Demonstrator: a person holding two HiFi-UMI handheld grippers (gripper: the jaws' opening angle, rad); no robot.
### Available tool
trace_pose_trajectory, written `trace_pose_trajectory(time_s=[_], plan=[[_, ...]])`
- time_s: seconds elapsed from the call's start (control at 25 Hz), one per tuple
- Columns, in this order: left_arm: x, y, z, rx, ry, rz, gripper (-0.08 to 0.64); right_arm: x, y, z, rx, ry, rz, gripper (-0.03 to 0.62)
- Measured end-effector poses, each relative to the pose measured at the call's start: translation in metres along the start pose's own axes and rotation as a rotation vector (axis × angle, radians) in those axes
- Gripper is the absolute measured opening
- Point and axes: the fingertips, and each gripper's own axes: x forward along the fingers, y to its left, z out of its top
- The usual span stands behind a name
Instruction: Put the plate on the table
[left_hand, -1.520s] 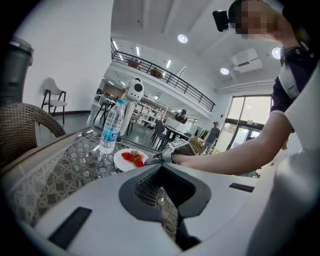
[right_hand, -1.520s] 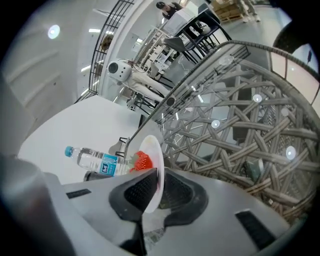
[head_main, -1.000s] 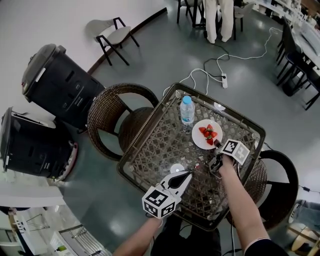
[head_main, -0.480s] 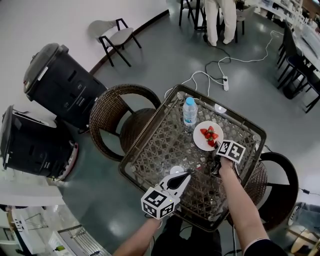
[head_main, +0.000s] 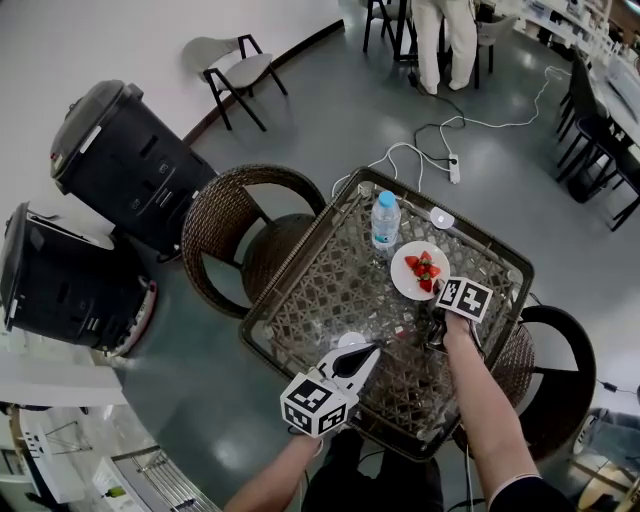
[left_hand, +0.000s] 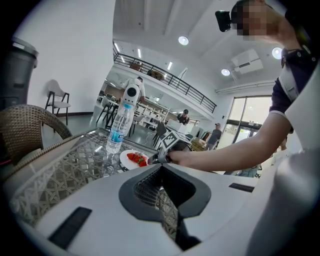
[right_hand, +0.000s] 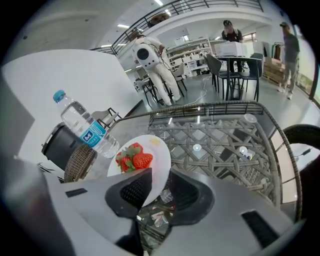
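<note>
Between right gripper (right_hand: 160, 172) jaws: plate (right_hand: 161, 150) rim, clamped, over wicker table (right_hand: 215, 135) beside water bottle (right_hand: 85, 127). Probably stiff, slick, breakable, w/ loose strawberries (right_hand: 134, 160), so keep level, hold by rim. Only right gripper view shows the grip. Head view adds left gripper (head_main: 362, 352), closed, empty, well apart. Touchdown: can't tell.

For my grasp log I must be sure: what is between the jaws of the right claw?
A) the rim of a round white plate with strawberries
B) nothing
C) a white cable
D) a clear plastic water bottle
A: the right gripper view shows the right claw closed on the rim of the round white plate carrying red strawberries.
</note>
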Motion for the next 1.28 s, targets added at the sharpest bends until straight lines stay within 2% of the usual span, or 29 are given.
trace_pose_trajectory(time_s=[0.16, 0.36, 0.48, 0.72, 0.92, 1.12, 1.28], plan=[[0.002, -0.002, 0.003, 0.011, -0.004, -0.007, 0.008, -0.013, 0.002, 0.006, -0.038, -0.032, 0.017, 0.089], [0.005, -0.010, 0.013, 0.031, -0.014, -0.030, 0.008, -0.056, 0.041, 0.010, -0.165, -0.120, 0.213, 0.079], [0.007, -0.018, 0.020, 0.050, -0.018, -0.047, 0.008, -0.087, 0.059, 0.011, -0.230, -0.182, 0.293, 0.016], [0.004, -0.036, 0.032, 0.073, -0.032, -0.081, 0.008, -0.155, 0.088, 0.011, -0.221, -0.300, 0.457, 0.006], [-0.005, -0.052, 0.035, 0.087, -0.024, -0.104, 0.006, -0.213, 0.105, 0.007, -0.310, -0.387, 0.493, 0.006], [-0.007, -0.068, 0.047, 0.119, -0.027, -0.131, 0.008, -0.255, 0.116, 0.001, -0.455, -0.452, 0.476, 0.005], [-0.008, -0.083, 0.059, 0.173, -0.029, -0.145, 0.008, -0.283, 0.121, -0.002, -0.508, -0.494, 0.477, 0.005]])
